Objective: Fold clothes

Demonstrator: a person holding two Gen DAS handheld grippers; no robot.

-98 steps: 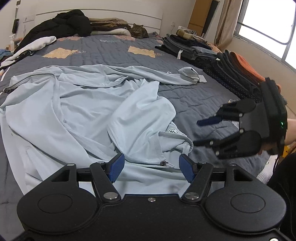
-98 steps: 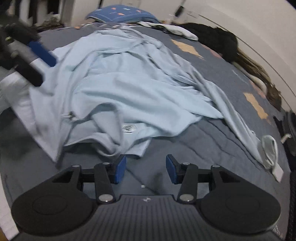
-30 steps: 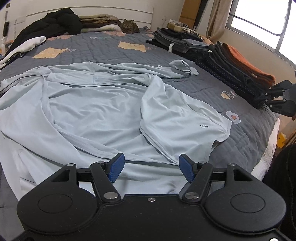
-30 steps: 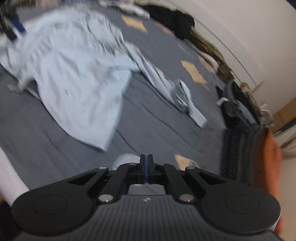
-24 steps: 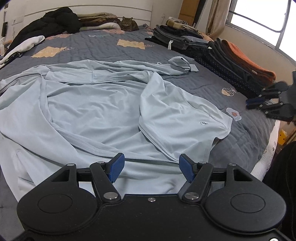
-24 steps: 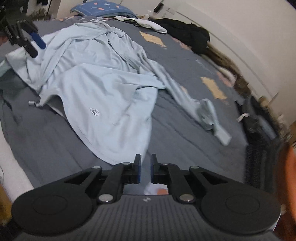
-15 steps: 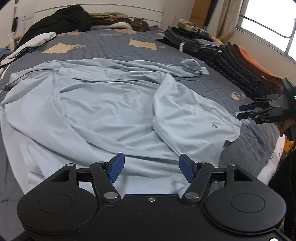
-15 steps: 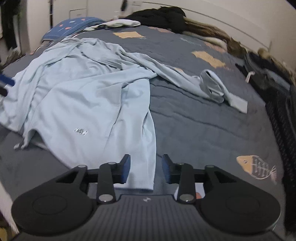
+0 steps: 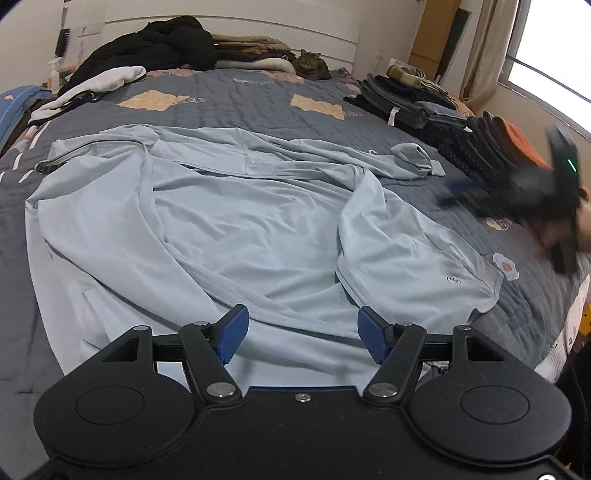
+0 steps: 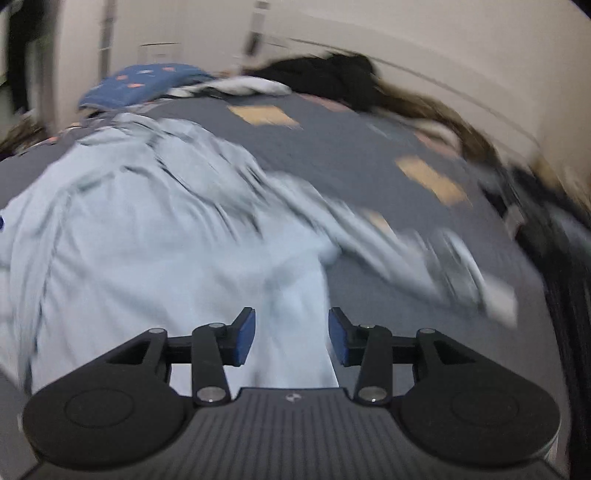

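Pale-blue jacket [image 9: 236,221] spread across grey quilt [image 9: 236,99], now flatter than a few seconds back, near front panel pulled out toward right-hand side of left gripper [image 9: 299,334]. Left gripper hanging just over near hem, jaws well apart, nothing between pads. Right gripper [image 10: 291,336] swinging in over that panel's edge, blurred, jaws opening from fully shut a second ago, cloth beneath but not pinched. Likely meaning: spreading finished, next grip being lined up for first fold. Long sleeve [image 9: 369,162] trailing far ahead, unfolded.

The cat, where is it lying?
In the left wrist view the cat lies at the far head of the bed, by the headboard, beside folded blankets.
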